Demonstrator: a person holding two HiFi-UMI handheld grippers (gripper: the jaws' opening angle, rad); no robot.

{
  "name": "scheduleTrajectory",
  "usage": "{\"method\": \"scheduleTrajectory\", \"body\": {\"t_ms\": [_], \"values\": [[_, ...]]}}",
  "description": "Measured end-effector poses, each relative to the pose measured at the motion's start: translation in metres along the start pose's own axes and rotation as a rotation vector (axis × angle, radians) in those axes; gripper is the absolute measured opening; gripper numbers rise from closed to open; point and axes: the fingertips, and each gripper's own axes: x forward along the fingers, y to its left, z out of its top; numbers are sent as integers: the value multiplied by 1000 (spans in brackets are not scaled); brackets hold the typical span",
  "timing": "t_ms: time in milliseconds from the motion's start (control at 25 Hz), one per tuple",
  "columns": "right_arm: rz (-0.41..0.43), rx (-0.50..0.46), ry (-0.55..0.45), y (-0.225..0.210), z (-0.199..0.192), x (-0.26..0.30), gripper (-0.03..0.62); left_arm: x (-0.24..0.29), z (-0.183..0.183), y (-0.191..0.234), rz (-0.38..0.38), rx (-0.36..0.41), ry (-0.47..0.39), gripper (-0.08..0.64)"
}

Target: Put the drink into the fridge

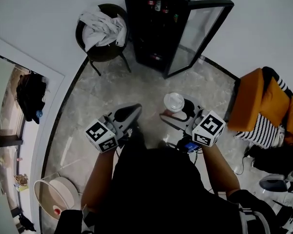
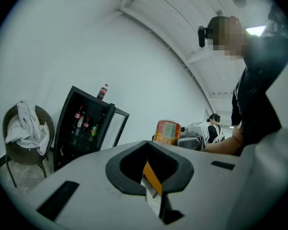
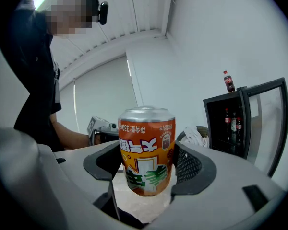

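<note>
At the far left a round chair (image 1: pixel 94 57) draped with a white cloth (image 1: pixel 102 26) stands just beside the black fridge (image 1: pixel 154 30), so the left side of the approach is hemmed in. The left gripper (image 2: pixel 149 169) is held out over the tiled floor with its jaws brought together and nothing between them.

The fridge stands at the far middle, with bottles on its shelves and a small cola bottle (image 3: pixel 227 82) on its top. Its glass door (image 1: pixel 198 35) is swung open to the right.

The right gripper (image 3: pixel 149 164) has its jaws clamped on the orange drink can (image 3: pixel 146 143), which is held above the floor, well apart from the fridge. The pads press the can's lower body on two opposite sides, and the print reads upside down.

The can is probably light, thin-walled and smooth, so a hard squeeze could dent it and a loose one could let it slip. A hold across the middle of the body seems safest.

There is open floor between the person and the fridge. The door edge on the right and the shelf bottles look like the things to clear. Farther right lies an orange cushion (image 1: pixel 256 99), out of the way.
</note>
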Motion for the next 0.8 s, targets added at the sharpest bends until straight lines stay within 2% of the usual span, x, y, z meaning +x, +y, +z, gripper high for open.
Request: {"method": "scheduleTrajectory", "body": {"t_ms": [200, 400, 680, 800], "values": [[-29, 7, -7, -33, 31, 45, 324, 6, 32, 55, -46, 50, 1, 11], [-76, 6, -12, -56, 56, 97, 324, -7, 62, 112, -78, 45, -9, 11], [-162, 32, 37, -84, 71, 154, 324, -13, 74, 181, -144, -15, 10, 11], [-157, 36, 55, -94, 73, 171, 324, -6, 74, 207, -148, -56, 8, 11]]}}
